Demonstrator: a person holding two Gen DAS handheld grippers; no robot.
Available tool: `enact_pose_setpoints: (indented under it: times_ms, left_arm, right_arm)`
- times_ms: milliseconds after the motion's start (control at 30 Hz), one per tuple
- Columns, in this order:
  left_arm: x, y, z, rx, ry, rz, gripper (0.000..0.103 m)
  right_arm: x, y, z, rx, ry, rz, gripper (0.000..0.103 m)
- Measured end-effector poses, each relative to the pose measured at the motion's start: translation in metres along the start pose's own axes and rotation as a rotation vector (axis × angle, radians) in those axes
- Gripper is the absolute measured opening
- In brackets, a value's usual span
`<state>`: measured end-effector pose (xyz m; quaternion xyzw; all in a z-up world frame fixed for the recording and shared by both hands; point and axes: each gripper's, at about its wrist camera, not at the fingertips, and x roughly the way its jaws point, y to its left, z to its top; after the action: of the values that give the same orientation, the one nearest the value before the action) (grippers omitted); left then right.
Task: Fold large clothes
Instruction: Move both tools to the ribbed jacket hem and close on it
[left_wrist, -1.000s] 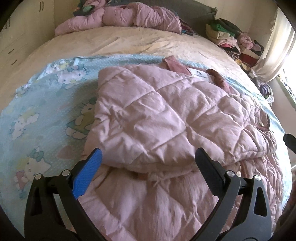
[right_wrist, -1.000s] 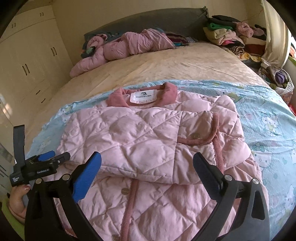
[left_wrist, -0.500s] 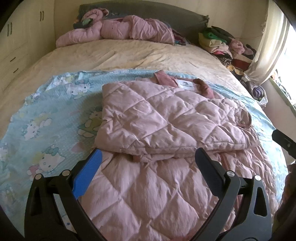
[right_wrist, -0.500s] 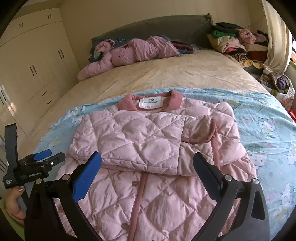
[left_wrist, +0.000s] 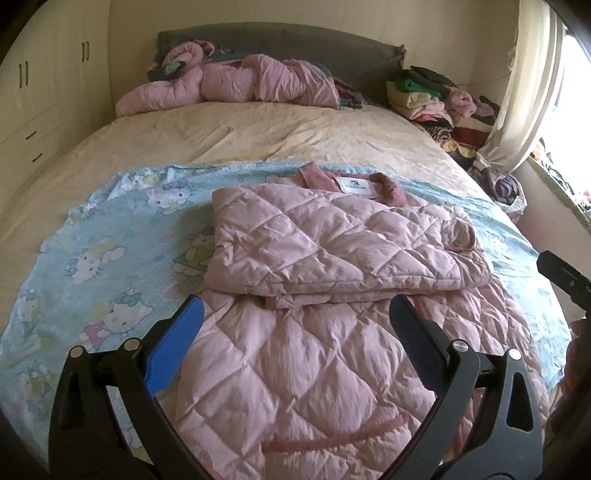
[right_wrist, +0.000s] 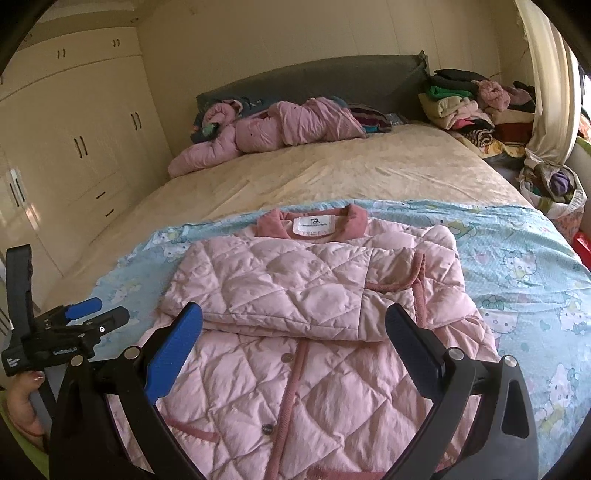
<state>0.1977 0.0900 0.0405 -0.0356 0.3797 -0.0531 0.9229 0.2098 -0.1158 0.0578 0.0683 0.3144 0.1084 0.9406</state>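
Observation:
A pink quilted jacket lies face up on a light blue cartoon-print sheet at the near end of the bed. Its sleeves are folded across the chest, its dark pink collar and white label point toward the headboard. It also shows in the right wrist view. My left gripper is open and empty, above the jacket's lower part. My right gripper is open and empty, above the jacket's buttoned front. The left gripper also shows at the left edge of the right wrist view.
A second pink padded garment lies bunched by the grey headboard. Stacks of clothes stand at the far right beside a curtain. Cream wardrobes line the left wall. A bag of clothes sits right of the bed.
Both grippers have pulled back and up from the jacket, so more of its lower part and the bed show. The jacket has not moved.

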Motion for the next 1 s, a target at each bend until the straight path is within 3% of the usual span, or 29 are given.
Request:
enact_pose_setpoints:
  times_ms: [567, 1000]
  left_arm:
    - [-0.044, 0.007, -0.031, 0.001, -0.026, 0.028, 0.094]
    - [-0.063, 0.032, -0.075, -0.032, 0.026, 0.064, 0.094]
  right_arm:
    - [-0.055, -0.011, -0.024, -0.016, -0.030, -0.010, 0.099]
    - [-0.078, -0.048, -0.068, 0.028, 0.004, -0.044, 0.099]
